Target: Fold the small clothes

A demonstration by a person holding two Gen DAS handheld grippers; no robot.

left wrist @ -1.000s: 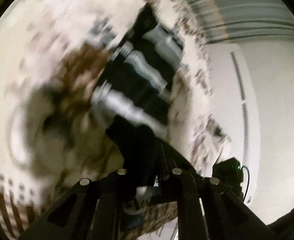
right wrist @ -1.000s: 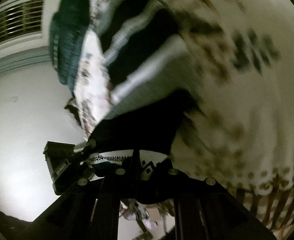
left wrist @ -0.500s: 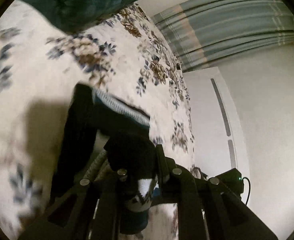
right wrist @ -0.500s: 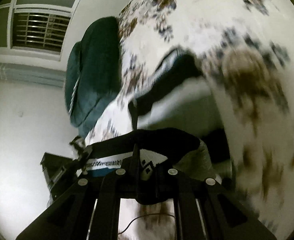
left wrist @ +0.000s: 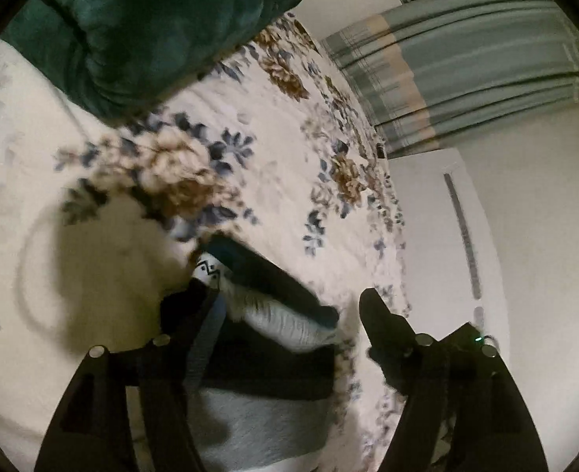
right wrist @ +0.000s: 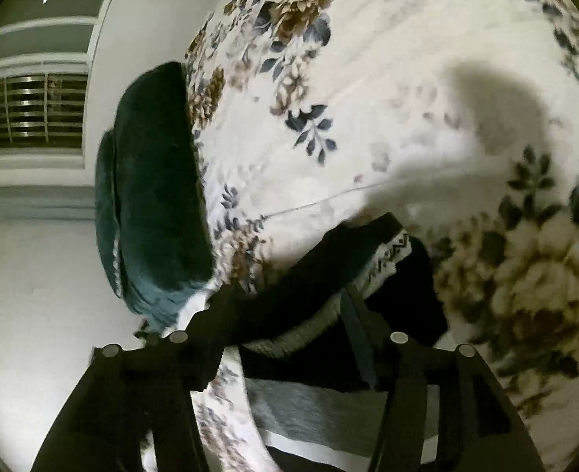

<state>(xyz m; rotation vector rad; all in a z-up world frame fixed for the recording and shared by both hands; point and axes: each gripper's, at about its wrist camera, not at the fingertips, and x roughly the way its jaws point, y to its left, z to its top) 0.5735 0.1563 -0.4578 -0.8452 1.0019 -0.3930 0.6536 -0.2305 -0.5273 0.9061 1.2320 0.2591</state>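
Both grippers, left [left wrist: 277,306] and right [right wrist: 285,314], fingers spread apart, straddle the striped garment [left wrist: 266,393] folded on the bed [left wrist: 281,157]; its fold edge runs across directly ahead.

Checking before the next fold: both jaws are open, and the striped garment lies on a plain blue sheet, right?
Not quite. The sheet is not plain blue: the striped garment lies on a white floral bedsheet, as both wrist views show. The jaws of the left gripper and right gripper do stand open.
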